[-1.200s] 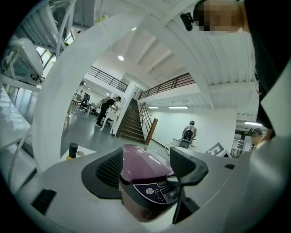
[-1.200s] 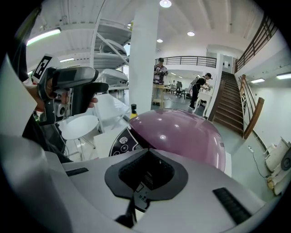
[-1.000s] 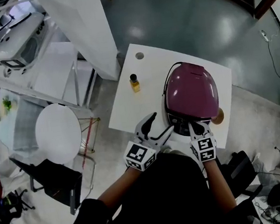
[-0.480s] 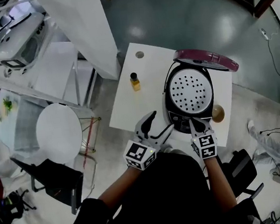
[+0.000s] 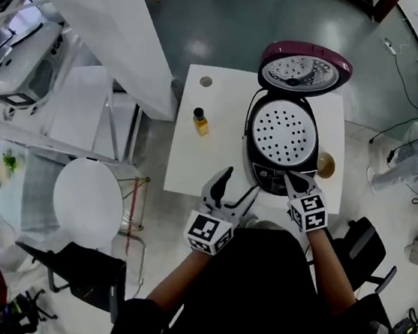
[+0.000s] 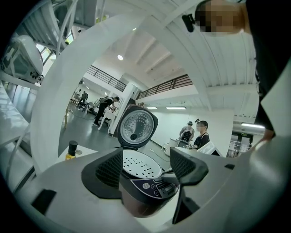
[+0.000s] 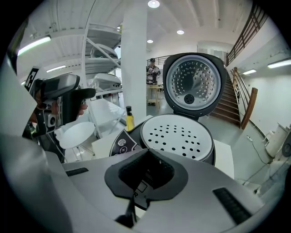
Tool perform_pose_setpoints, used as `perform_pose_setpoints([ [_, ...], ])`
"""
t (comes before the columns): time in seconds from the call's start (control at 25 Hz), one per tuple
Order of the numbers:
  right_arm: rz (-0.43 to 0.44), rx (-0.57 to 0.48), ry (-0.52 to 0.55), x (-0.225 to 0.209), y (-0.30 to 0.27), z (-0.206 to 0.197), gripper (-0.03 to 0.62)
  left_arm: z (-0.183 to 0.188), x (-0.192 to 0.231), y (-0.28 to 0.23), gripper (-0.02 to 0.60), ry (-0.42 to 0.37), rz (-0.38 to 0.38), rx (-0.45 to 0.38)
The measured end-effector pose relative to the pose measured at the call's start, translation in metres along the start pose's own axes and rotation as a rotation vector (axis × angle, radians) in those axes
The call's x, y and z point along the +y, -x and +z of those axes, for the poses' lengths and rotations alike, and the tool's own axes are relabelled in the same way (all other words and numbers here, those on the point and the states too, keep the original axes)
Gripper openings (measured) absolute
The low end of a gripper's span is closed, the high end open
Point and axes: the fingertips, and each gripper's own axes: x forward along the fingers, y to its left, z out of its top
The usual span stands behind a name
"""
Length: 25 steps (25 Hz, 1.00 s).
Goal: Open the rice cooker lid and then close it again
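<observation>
The purple rice cooker [image 5: 282,146] stands on the white table [image 5: 193,164], its lid [image 5: 304,67] swung up at the far side. The perforated white inner plate [image 7: 177,135] lies bare. My right gripper [image 5: 294,184] is shut, holds nothing, and has its tips at the cooker's front edge by the control panel [image 7: 122,143]. In the right gripper view the jaws of my right gripper [image 7: 145,175] meet, with the lid [image 7: 194,84] upright behind. My left gripper [image 5: 226,187] is open, just left of the cooker's front. In the left gripper view my left gripper [image 6: 145,168] frames the cooker [image 6: 145,191] and the raised lid [image 6: 136,127].
A small yellow bottle [image 5: 200,122] with a black cap stands on the table left of the cooker. A brown round object [image 5: 325,166] sits at the cooker's right. A white pillar [image 5: 126,44], a round white stool [image 5: 86,196] and a black chair [image 5: 85,268] stand to the left.
The lid was down a second ago, half raised after that, and now stands fully up. Both grippers have stayed about where they were.
</observation>
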Motion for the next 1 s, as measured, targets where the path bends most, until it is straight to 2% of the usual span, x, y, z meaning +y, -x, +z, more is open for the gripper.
perform_pose_setpoints([
  [0.16, 0.019, 0.001, -0.077, -0.003, -0.001, 0.005, 0.0, -0.002, -0.001, 0.004, 0.299, 0.01, -0.017, 0.003],
  [0.28, 0.06, -0.006, -0.189, -0.006, -0.002, 0.005, 0.0, -0.004, 0.002, 0.006, 0.299, 0.02, -0.03, 0.004],
  [0.4, 0.083, -0.06, -0.301, -0.007, 0.005, 0.007, 0.0, 0.0, 0.007, 0.005, 0.299, 0.026, -0.028, 0.006],
  [0.48, 0.081, -0.101, -0.293, -0.005, 0.012, 0.013, 0.0, 0.009, 0.011, 0.0, 0.299, 0.013, -0.029, 0.0],
  [0.64, 0.089, -0.119, -0.184, 0.004, 0.023, 0.02, 0.0, 0.034, 0.017, -0.017, 0.299, -0.028, -0.037, -0.027],
  [0.84, 0.144, -0.193, -0.201, 0.012, 0.035, 0.044, 0.0, 0.074, 0.02, -0.043, 0.299, -0.062, -0.048, -0.079],
  [1.0, 0.188, -0.205, -0.183, 0.012, 0.036, 0.058, 0.0, 0.104, 0.022, -0.072, 0.299, -0.093, -0.052, -0.099],
])
